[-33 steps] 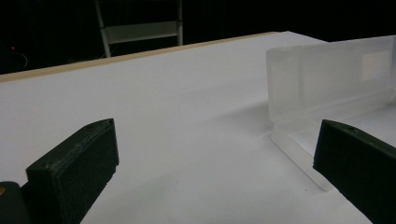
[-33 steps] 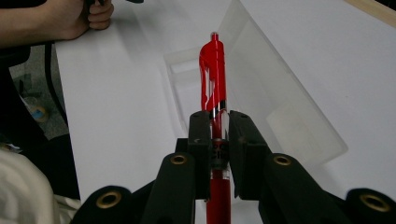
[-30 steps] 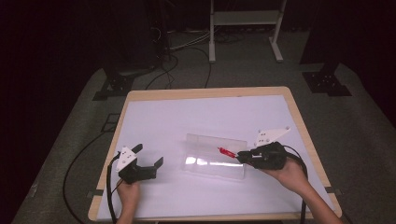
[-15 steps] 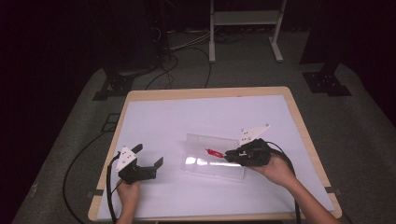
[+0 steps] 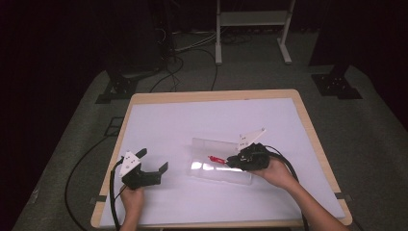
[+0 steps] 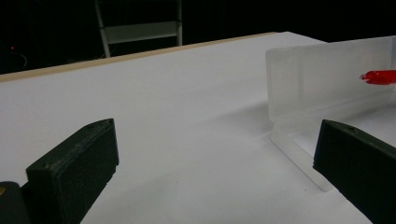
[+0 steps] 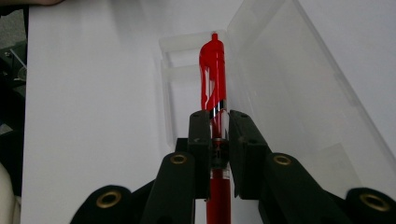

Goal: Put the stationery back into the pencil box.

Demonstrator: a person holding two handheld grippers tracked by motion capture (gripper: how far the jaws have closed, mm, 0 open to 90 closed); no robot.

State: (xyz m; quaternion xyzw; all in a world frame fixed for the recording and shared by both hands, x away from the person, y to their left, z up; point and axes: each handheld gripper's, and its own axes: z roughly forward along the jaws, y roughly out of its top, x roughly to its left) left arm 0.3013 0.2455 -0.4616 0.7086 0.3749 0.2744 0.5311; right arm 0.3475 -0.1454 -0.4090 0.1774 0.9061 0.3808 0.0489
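Note:
A red pen (image 7: 214, 84) is clamped between the jaws of my right gripper (image 7: 218, 116), its capped end pointing into a clear plastic case (image 7: 280, 93) that lies open on the white table. From above, the right gripper (image 5: 235, 161) holds the red pen (image 5: 216, 159) over the clear case (image 5: 216, 168), lid standing up behind it. My left gripper (image 5: 153, 166) rests at the front left of the table, open, with nothing between its jaws. In the left gripper view the case (image 6: 322, 84) and the pen tip (image 6: 378, 77) lie ahead to the right.
The white table surface (image 5: 192, 125) has a wooden rim. Cables trail from both grippers over the front edge. A metal stand (image 5: 250, 29) and floor cables sit beyond the table's far side on grey carpet.
My right gripper has moved left with the red pen, bringing it over the open case. The left gripper has stayed put.

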